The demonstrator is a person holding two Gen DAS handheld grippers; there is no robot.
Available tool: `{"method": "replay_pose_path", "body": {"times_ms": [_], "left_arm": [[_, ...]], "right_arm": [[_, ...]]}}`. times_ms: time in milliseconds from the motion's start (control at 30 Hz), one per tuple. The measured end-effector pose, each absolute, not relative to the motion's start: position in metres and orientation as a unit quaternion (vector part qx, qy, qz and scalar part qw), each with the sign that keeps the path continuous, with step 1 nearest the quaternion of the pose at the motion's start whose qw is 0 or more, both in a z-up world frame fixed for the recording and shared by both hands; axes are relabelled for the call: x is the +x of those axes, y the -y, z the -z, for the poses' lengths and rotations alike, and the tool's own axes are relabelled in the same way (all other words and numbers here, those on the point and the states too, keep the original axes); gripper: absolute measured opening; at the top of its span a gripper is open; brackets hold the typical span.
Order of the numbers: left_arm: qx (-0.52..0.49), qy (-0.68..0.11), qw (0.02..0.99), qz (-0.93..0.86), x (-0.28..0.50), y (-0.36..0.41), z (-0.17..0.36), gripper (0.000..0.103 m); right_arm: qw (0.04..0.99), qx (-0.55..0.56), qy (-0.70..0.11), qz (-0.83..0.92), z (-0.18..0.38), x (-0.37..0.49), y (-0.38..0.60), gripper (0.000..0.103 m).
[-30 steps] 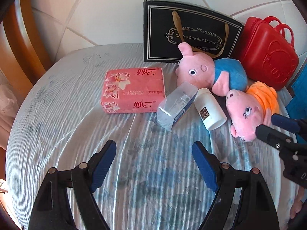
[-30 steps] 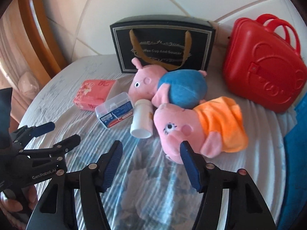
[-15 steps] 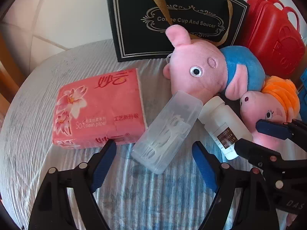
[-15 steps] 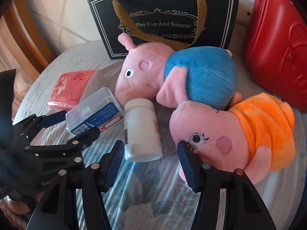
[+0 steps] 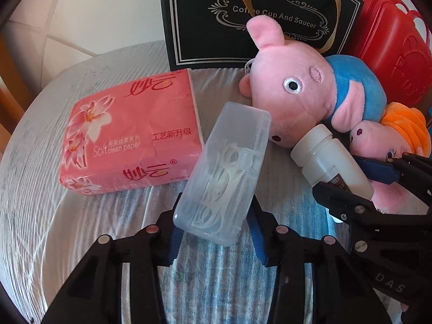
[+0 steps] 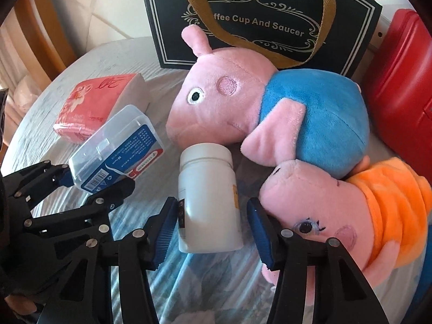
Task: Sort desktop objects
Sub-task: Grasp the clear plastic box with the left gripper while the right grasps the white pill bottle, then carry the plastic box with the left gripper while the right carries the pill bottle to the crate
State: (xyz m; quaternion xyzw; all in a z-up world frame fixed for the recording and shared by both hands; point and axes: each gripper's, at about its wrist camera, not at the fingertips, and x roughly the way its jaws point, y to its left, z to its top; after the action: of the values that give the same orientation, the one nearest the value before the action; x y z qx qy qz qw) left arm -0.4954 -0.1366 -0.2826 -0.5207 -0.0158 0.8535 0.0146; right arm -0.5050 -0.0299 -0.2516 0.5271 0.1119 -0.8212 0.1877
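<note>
Landmark: black gift bag (image 5: 259, 19) printed "Coffee Cup And Saucer", standing at the far edge of the cloth-covered table (image 5: 40, 189); every place below is given from it.
Floss-pick box (image 5: 224, 170): clear plastic case lying in front of the bag on the near side, beside the tissue pack. Its long axis runs from the near end, which is between the left gripper's pads, up and slightly right toward the bag. In the right wrist view its blue label faces up (image 6: 121, 151).
Left gripper (image 5: 216, 229): jaws have just been closing and now the blue pads clamp the near end of the floss-pick box from both sides.
White bottle (image 6: 209, 199): lies on its side in front of the bag, nearer than the plush toys. Its long axis points at the bag, cap end away from the camera and just short of the blue pig's snout, base toward the right gripper.
Right gripper (image 6: 212, 229): jaws have just been narrowing; the bottle's base half sits between the pads. The left pad is at its side, the right pad shows a thin gap, so no firm clamp yet.
Tissue pack (image 5: 132, 135): pink, flat, in front of the bag toward its left.
Blue-bodied pig plush (image 6: 270, 113): lying directly against the bag's front.
Orange-dressed pig plush (image 6: 364, 216): nearer than the blue one, right of the bottle.
Red case (image 5: 391, 64): right of the bag.
</note>
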Motion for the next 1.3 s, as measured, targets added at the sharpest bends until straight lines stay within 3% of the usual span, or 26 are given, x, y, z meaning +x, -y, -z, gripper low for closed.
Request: {"method": "replay_pose_path", "body": {"times_ms": [367, 633, 1300], "left_arm": [[-0.497, -0.005, 0.007, -0.867, -0.469, 0.123, 0.268, 0.032], [-0.485, 0.011, -0.008, -0.875, -0.426, 0.119, 0.236, 0.032], [-0.349, -0.025, 0.022, -0.937, -0.308, 0.043, 0.051, 0.032]], "right_arm": [[0.192, 0.512, -0.129, 0.827, 0.246, -0.486, 0.033, 0.046], [0.212, 0.487, -0.113, 0.840, 0.207, -0.456, 0.026, 0.045], [0.175, 0.347, -0.083, 0.918, 0.025, -0.306, -0.062, 0.045]]}}
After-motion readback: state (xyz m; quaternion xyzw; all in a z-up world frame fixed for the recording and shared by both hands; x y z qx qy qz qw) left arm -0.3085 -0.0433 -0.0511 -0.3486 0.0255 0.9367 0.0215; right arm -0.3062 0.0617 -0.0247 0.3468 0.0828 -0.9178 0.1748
